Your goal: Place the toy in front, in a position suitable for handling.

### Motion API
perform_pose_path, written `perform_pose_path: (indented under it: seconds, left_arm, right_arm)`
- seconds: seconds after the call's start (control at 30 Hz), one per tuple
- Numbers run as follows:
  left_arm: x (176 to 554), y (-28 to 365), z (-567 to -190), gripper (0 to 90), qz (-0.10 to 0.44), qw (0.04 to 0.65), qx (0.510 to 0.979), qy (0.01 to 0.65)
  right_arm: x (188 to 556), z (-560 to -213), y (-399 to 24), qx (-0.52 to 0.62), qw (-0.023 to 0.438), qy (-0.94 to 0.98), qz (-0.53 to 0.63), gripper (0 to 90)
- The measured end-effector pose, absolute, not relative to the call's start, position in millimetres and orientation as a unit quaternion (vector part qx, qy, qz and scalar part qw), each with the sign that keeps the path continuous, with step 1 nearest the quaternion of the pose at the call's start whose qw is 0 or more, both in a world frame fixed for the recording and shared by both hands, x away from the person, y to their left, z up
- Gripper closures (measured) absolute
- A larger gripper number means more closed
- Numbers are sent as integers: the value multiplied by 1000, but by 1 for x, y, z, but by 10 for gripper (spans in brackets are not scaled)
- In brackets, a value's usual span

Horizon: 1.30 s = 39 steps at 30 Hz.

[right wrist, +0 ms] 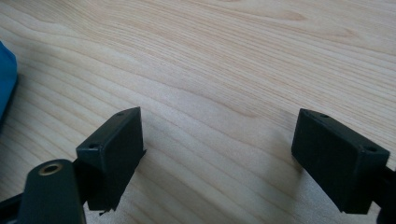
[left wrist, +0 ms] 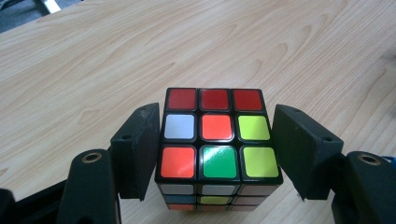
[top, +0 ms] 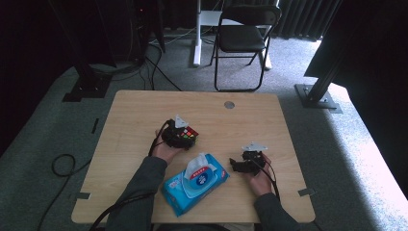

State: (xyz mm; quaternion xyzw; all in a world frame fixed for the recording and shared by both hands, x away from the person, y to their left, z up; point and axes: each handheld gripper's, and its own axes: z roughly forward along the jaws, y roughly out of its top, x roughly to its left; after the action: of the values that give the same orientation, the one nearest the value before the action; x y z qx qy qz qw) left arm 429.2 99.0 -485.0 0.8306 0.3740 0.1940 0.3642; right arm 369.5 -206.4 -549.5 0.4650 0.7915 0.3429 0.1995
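A scrambled Rubik's cube [left wrist: 217,135] rests on the wooden table [left wrist: 93,60], its top face showing red, orange, white, yellow and green tiles. My left gripper [left wrist: 217,140] has a black jaw pressed against each side of the cube. From above, the cube [top: 190,134] sits left of the table's centre with the left gripper [top: 186,137] around it. My right gripper [top: 235,165] lies low over the table's right half and points left. Its jaws [right wrist: 219,154] stand wide apart over bare wood with nothing between them.
A blue pack of wet wipes [top: 195,183] lies near the front edge between the two hands; its blue edge [right wrist: 5,79] shows left of the right gripper. A black folding chair [top: 243,33] stands beyond the table [top: 144,110].
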Motion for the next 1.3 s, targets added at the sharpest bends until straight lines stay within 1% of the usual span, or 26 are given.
perform_pose_path:
  seconds: [0.4,0.53,0.6,0.83,0.93,1.3]
  left_arm:
    - [435,88,-501,343,183,372,824,387]
    - [433,91,-497,340,179,385,821,382]
    - [432,92,-493,317,184,391,817,382]
    - [427,101,-478,314,190,390,819,375]
    - [425,105,-478,328,185,385,820,381]
    - [418,114,-480,329,186,381,816,393]
  right_arm:
    - [369,-549,-206,466,199,791,343,164]
    - [370,-550,-206,465,199,792,343,164]
    - [370,-550,-206,465,199,792,343,164]
    - [370,-550,-206,465,199,792,343,164]
    - [370,-550,-206,465,200,792,343,164]
    - [370,-550,-206,465,199,791,343,164]
